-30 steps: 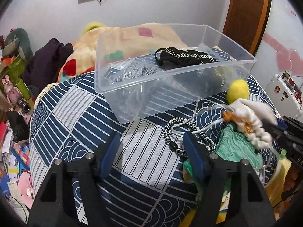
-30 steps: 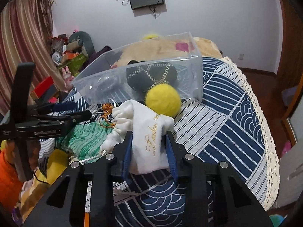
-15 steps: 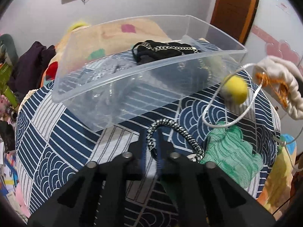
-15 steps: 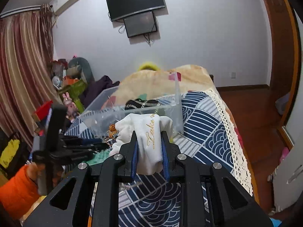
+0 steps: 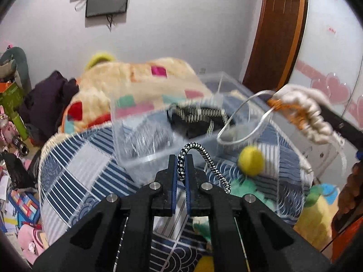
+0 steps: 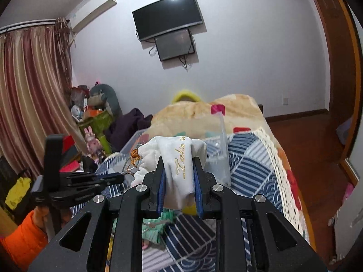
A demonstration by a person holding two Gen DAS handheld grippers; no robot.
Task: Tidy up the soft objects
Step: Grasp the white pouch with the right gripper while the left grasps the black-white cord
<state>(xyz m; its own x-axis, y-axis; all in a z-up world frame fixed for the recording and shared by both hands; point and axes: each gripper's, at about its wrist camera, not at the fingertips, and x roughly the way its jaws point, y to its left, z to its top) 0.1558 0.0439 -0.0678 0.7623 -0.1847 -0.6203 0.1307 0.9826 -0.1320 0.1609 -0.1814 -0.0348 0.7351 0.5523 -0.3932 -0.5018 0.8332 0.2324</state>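
Note:
My left gripper (image 5: 180, 158) is shut on a black-and-white braided cord (image 5: 204, 156) and holds it up in front of the clear plastic bin (image 5: 145, 133). The bin holds a black chain-trimmed item (image 5: 195, 122). My right gripper (image 6: 178, 172) is shut on a white drawstring pouch (image 6: 179, 158) with gold lettering, lifted above the bed; the pouch also shows at the right of the left wrist view (image 5: 304, 111), with a white wire loop (image 5: 245, 117) hanging from it. A yellow felt ball (image 5: 250, 161) and a green knit cloth (image 5: 245, 188) lie on the bedspread.
The blue-and-white patterned bedspread (image 5: 79, 165) covers the bed, with a beige blanket (image 5: 140, 77) behind the bin. Clutter and toys (image 5: 13, 124) fill the floor at left. A wooden door (image 5: 281, 34) stands at right. The left gripper shows in the right wrist view (image 6: 74, 181).
Both grippers have risen. The left one closed on the braided cord and lifted it off the bed. The right one carried the pouch higher, toward the bin.

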